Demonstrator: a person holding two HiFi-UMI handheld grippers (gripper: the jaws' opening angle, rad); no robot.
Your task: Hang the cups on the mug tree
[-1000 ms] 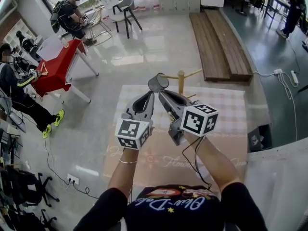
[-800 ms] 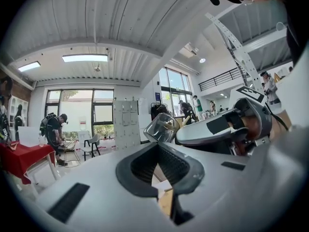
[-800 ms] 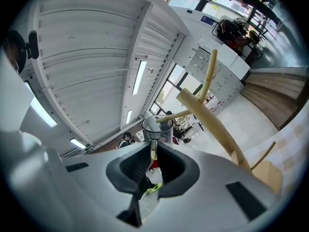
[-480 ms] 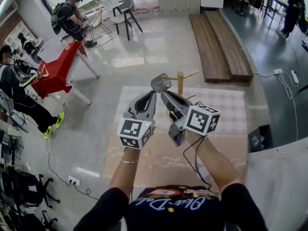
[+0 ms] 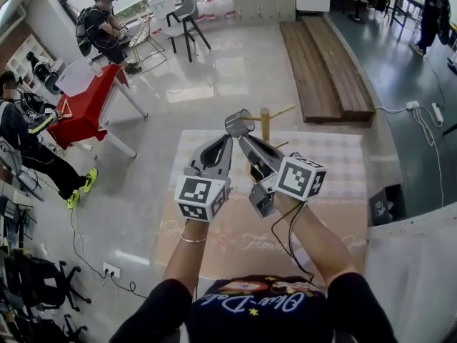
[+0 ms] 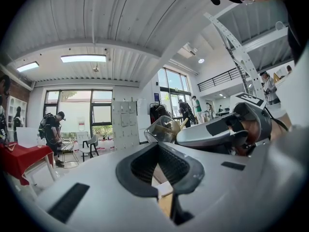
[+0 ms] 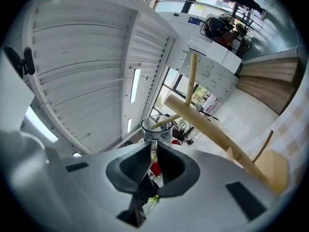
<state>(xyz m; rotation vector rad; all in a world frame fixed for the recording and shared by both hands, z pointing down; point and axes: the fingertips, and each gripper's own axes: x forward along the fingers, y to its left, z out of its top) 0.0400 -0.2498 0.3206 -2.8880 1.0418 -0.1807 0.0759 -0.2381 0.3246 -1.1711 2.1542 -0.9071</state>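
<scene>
A clear glass cup hangs in the air just left of the wooden mug tree, at the tip of its left peg. My right gripper is shut on the cup's handle. In the right gripper view the handle is pinched between the jaws, with the cup right ahead, a peg across its mouth and the tree's trunk to the right. My left gripper sits close beside it on the left, shut and holding nothing. From the left gripper view, the cup shows over the jaws.
The tree stands on a table with a checked cloth. On the floor are a red table with seated people at the left, a chair, a wooden platform, a power strip and a black box.
The cup and my right gripper have edged a little right, toward the tree's left peg, and the cup has rolled slightly. The left gripper has stayed put.
</scene>
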